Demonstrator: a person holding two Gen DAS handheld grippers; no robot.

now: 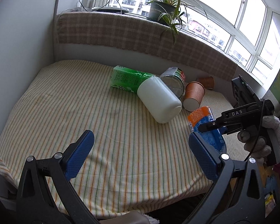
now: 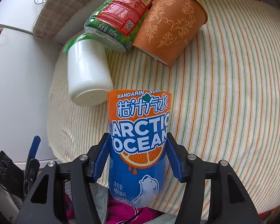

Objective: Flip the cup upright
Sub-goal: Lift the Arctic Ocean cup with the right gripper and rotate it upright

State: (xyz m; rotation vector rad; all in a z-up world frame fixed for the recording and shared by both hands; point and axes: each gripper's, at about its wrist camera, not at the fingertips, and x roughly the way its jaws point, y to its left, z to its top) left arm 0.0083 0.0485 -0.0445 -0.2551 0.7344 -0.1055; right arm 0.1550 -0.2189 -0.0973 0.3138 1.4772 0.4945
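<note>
An orange-and-blue Arctic Ocean cup (image 2: pixel 139 140) is held between the blue pads of my right gripper (image 2: pixel 138 153), which is shut on it near the table's front right edge. It also shows in the left wrist view (image 1: pixel 205 125), with the right gripper (image 1: pixel 212 126) clamped on it. My left gripper (image 1: pixel 140 151) is open and empty above the striped cloth (image 1: pixel 84 102). A white cup (image 1: pixel 158 100) lies on its side mid-table. An orange patterned paper cup (image 1: pixel 193 96) lies on its side beside it.
A green packet (image 1: pixel 128 78) and a green-and-red labelled bottle (image 1: pixel 174 81) lie behind the white cup. A second orange cup (image 1: pixel 206 82) lies at the back right. A checked-cloth ledge with a potted plant (image 1: pixel 162 9) runs along the window.
</note>
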